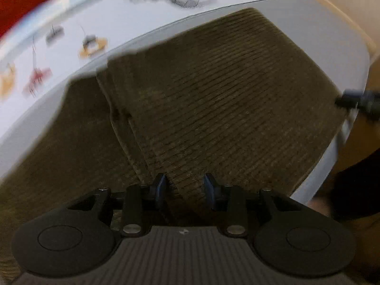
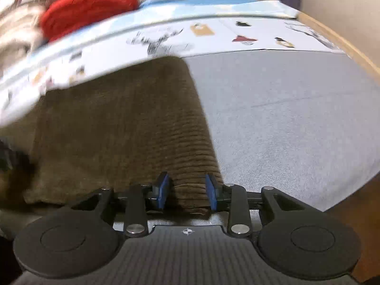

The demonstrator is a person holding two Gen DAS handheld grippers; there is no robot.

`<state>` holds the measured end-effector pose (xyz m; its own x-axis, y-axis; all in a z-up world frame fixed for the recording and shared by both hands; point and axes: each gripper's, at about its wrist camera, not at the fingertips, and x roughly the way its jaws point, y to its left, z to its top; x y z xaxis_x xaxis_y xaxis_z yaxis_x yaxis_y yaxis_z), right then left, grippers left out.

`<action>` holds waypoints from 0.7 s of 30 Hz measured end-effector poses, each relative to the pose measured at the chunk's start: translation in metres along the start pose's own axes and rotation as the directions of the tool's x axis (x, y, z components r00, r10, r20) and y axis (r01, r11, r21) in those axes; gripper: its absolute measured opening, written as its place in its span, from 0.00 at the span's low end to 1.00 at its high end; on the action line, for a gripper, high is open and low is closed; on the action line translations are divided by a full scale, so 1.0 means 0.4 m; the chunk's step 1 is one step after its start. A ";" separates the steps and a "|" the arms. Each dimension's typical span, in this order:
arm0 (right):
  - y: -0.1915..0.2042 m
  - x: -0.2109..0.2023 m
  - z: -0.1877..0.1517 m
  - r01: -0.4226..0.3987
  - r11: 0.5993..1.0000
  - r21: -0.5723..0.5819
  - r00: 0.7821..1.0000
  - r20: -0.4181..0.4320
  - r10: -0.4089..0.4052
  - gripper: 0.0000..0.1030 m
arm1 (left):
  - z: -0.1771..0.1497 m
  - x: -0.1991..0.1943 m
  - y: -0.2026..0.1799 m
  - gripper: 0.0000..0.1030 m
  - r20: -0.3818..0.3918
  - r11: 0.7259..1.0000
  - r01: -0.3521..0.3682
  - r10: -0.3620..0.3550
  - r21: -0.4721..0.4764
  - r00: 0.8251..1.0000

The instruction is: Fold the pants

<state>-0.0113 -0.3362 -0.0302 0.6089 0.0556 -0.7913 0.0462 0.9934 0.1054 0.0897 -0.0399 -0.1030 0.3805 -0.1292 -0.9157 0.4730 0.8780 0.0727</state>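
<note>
Straddling the near edge of the brown corduroy pants (image 2: 123, 128), the right gripper (image 2: 187, 191) stood with its blue pads parted, not pressing the cloth. The left gripper (image 1: 185, 190) likewise gaped over the pants' folded layers. Toward twelve o'clock lay grey bedding (image 2: 285, 109), then a printed sheet (image 2: 213, 33), with a red bundle (image 2: 87, 4) at eleven.

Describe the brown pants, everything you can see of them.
The pants are olive-brown, ribbed like corduroy, lying flat and folded in layers on a pale grey surface. A stepped layered edge shows in the left wrist view. Their near edge sits between the open pads of the right gripper and the left gripper; neither visibly pinches the cloth. Motion blur softens the far edge.
</note>
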 end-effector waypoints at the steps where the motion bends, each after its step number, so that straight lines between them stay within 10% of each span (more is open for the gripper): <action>1: -0.001 -0.016 0.002 0.000 1.000 0.013 1.000 0.022 0.000 0.33 | -0.004 -0.041 -0.020 0.38 0.063 1.000 -0.022 0.022 0.013 0.998; 3: -0.012 -0.044 -0.007 -0.013 1.000 0.021 0.998 0.066 0.012 0.33 | -0.015 -0.095 -0.033 0.38 0.163 0.999 0.021 -0.016 -0.027 0.986; 6: -0.031 0.001 -0.040 0.015 1.000 0.017 0.998 -0.058 -0.014 0.35 | -0.042 -0.018 -0.053 0.38 -0.014 0.998 0.018 -0.019 -0.067 1.000; 8: -0.038 0.001 -0.045 0.014 0.999 0.037 0.997 -0.081 -0.011 0.35 | -0.053 -0.009 -0.074 0.40 -0.002 1.000 -0.020 0.020 -0.005 1.000; 13: 0.002 -0.144 -0.033 0.000 1.000 -0.011 0.990 0.140 0.002 0.36 | -0.079 -0.111 -0.038 0.41 0.156 0.985 -0.006 0.033 -0.170 0.987; 21: 0.014 -0.358 0.016 -0.052 0.985 -0.167 0.921 0.373 0.111 0.52 | -0.084 -0.173 0.046 0.42 0.228 0.937 -0.057 0.142 -0.344 0.963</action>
<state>-0.0931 -0.3392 0.0877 0.8612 0.1243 -0.4928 -0.1178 0.9920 0.0444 0.0455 0.0005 -0.0515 0.6147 -0.1048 -0.7817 0.1487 0.9888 -0.0156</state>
